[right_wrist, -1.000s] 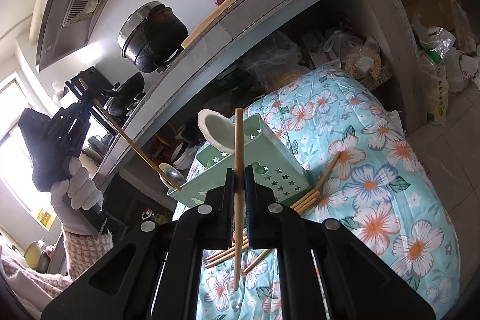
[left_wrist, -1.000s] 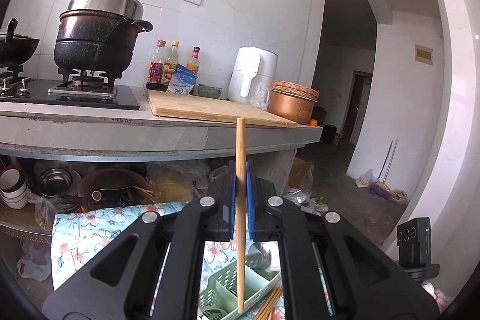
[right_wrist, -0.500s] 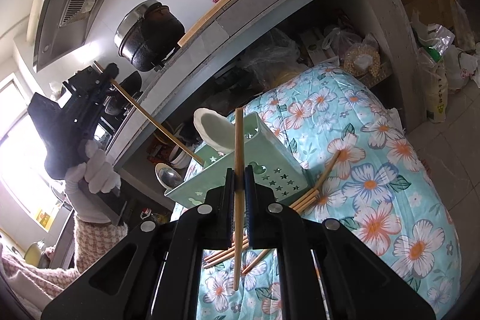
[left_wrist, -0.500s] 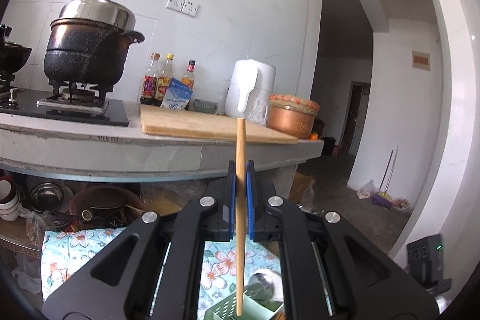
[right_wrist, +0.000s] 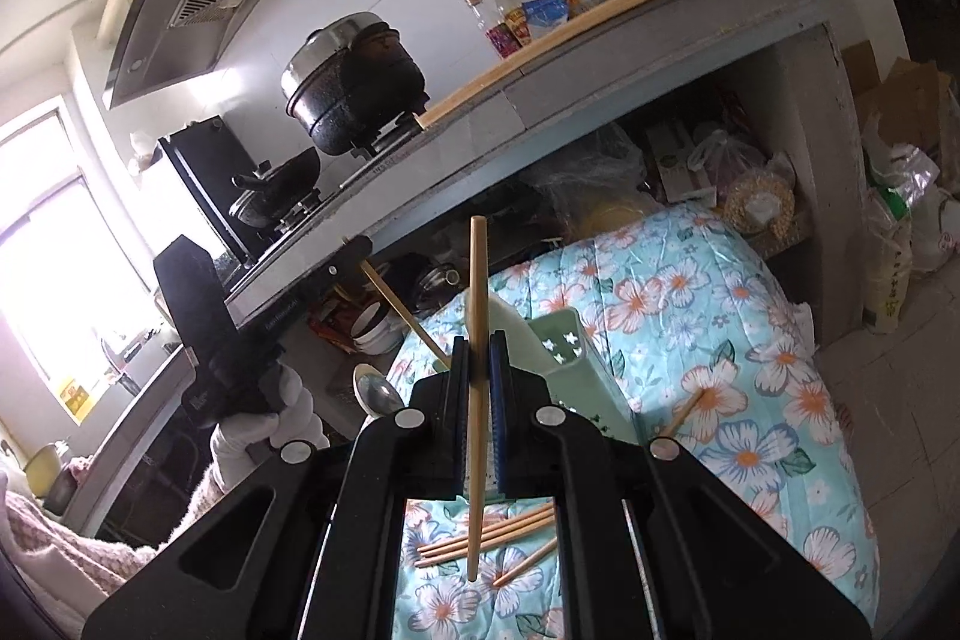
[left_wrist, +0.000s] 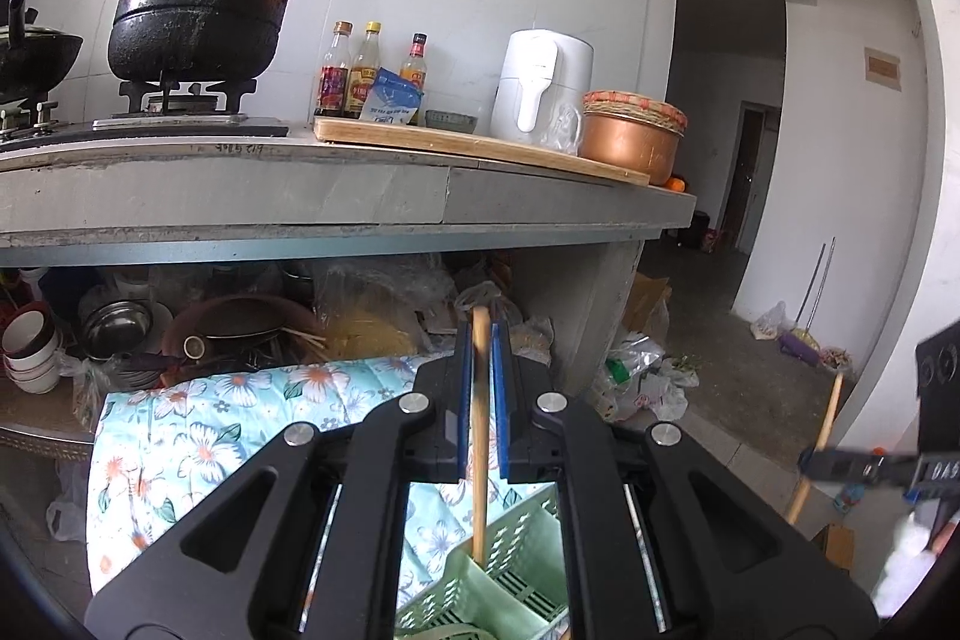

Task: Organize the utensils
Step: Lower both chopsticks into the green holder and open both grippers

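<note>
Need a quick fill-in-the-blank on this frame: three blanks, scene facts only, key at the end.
1. The left gripper holds a wooden chopstick whose lower tip enters the pale ____ slotted plastic utensil basket.
2. The right gripper holds a second wooden ____.
3. More loose chopsticks lie on the ____-patterned turquoise cloth.

Missing words: green; chopstick; flower

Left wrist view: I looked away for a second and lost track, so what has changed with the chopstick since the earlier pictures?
The left gripper has lowered its wooden chopstick, and the tip now dips into the pale green slotted plastic utensil basket. Unchanged: both grippers stay clamped, the right gripper on its own wooden chopstick above the loose chopsticks on the floral cloth.
</note>
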Demonstrator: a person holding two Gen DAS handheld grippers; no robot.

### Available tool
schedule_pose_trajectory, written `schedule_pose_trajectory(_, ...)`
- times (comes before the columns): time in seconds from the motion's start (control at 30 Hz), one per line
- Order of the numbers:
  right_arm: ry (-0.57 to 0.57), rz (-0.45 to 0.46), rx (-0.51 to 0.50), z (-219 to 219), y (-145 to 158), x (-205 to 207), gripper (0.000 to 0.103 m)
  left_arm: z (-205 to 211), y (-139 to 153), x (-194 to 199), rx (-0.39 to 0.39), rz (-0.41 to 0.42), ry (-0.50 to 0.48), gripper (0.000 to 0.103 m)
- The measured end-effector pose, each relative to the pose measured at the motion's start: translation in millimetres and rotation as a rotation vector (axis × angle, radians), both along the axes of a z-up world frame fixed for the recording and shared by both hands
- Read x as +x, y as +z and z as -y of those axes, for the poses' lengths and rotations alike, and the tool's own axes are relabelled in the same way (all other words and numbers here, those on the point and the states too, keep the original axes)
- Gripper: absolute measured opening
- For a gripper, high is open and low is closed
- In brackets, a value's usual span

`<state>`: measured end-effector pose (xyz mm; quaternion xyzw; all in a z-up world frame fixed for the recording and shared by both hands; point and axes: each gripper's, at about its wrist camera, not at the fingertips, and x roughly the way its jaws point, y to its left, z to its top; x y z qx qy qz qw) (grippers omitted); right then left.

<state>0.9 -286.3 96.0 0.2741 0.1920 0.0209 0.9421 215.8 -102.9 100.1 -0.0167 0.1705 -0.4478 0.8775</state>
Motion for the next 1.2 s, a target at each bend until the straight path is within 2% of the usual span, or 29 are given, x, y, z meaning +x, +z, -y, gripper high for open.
schedule_pose_trajectory(0.17, 0.027, 0.084, -0.069, -5.3, 39.0, 3.3, 0.007, -7.2, -1.0, -5.4, 0.006, -0.008, 0.014, 0.014)
schedule_pose_trajectory(0.33, 0.044, 0.163, -0.144, -9.0, 74.8, 12.8, 0.007, -23.0, 5.1, -12.0, -0.024, -0.005, 0.042, 0.028)
schedule_pose_trajectory(0.6, 0.051, 0.228, -0.239, -10.9, 101.5, 51.6, 0.007, -53.9, 6.6, -34.9, -0.025, -0.003, 0.063, 0.053)
schedule_pose_trajectory(0.67, 0.050, 0.227, -0.270, -13.2, 99.6, 63.7, 0.007, -63.6, 3.3, -43.4, -0.032, -0.005, 0.041, 0.058)
schedule_pose_trajectory(0.8, 0.071, 0.183, -0.267, -14.2, 83.6, 90.8, 0.007, -78.8, -7.0, -61.6, -0.024, -0.008, -0.005, 0.065)
schedule_pose_trajectory(1.03, 0.121, 0.078, -0.265, -24.0, 48.9, 120.9, 0.007, -87.2, -37.3, -82.1, 0.045, -0.062, -0.034, 0.066)
schedule_pose_trajectory(1.2, 0.189, -0.048, -0.259, -31.3, 20.4, 143.5, 0.008, -88.5, -59.6, -83.9, 0.069, -0.127, -0.024, 0.066)
